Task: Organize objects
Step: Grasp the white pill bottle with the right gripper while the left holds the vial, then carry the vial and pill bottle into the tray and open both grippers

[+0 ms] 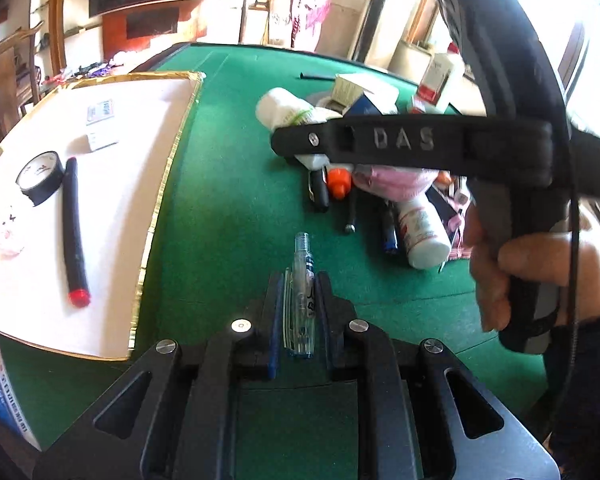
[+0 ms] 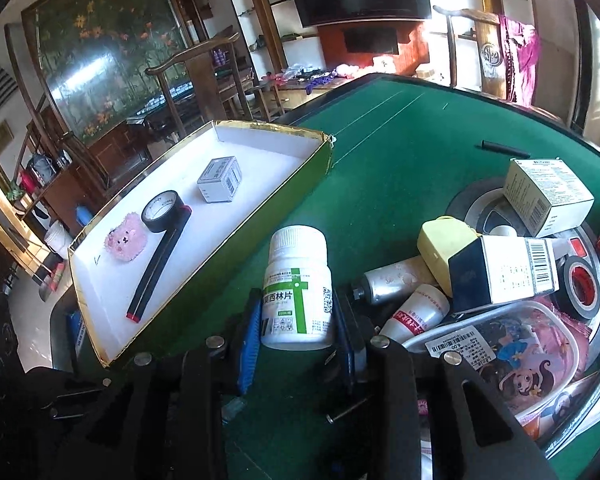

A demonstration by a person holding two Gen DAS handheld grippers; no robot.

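In the left wrist view my left gripper (image 1: 299,296) is shut on a clear plastic pen barrel (image 1: 300,276), which points forward over the green felt table (image 1: 228,216). In the right wrist view my right gripper (image 2: 299,332) is shut on a white pill bottle (image 2: 298,276) with a green cross label, held upright just right of the tray. The white-lined, gold-rimmed tray (image 2: 236,240) holds a black tape roll (image 2: 162,212), a black stick with a red end (image 2: 160,264), a pink plush face (image 2: 126,242) and a small grey box (image 2: 220,180).
A heap of loose things lies at the right: a dark-ended carton (image 2: 504,276), a cream box (image 2: 548,196), a metal bottle (image 2: 392,276), a cartoon pouch (image 2: 520,356), a tape roll (image 2: 582,284). A hand (image 1: 540,264) grips the other tool. Wooden chairs stand beyond the table.
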